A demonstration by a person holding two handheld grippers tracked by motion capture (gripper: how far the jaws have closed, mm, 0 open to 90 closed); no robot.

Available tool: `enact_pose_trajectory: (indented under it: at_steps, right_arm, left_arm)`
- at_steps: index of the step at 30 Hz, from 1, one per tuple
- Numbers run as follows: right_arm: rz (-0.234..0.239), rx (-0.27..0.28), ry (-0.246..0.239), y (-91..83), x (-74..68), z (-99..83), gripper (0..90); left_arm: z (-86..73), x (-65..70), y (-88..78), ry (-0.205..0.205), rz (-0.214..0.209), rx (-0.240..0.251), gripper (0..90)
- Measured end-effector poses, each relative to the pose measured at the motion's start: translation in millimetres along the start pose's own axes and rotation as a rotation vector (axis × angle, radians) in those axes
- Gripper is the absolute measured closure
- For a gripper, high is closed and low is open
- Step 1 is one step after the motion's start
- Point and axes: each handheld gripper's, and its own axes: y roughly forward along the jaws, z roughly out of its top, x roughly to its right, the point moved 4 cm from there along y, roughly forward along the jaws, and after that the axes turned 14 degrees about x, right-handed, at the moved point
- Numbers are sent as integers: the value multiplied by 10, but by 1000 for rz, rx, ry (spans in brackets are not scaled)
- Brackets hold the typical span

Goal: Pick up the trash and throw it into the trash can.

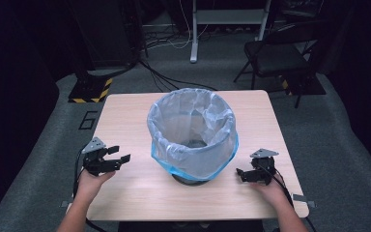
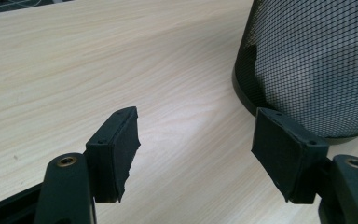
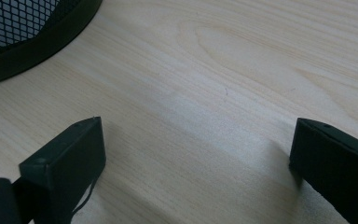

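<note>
Bin (image 1: 193,145) liner (image 1: 191,126) overhead; black mesh (image 2: 317,65) close up.

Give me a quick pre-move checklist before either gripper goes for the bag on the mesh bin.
1. Left gripper open, nothing between its jaws: ok.
2. Right gripper open, nothing between its jaws: ok.
3. Black mesh waste bin upright on the light wooden table: ok.
4. Translucent blue-tinted plastic bag liner folded over the bin's rim: ok.
5. Bin between the grippers, neither touching it: ok.
6. Anything inside the liner: cannot tell.
</note>
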Motion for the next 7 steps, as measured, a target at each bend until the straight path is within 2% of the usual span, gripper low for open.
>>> enact_pose_trajectory:
  at_steps: [3, 7]
  right_arm:
    - [0, 1, -2, -1, 0, 0, 26]
    - [0, 1, -2, -1, 0, 0, 26]
  left_arm:
    - [-71, -35, 15, -14, 8, 0, 303]
    - [-179, -89, 23, -4, 21, -13, 293]
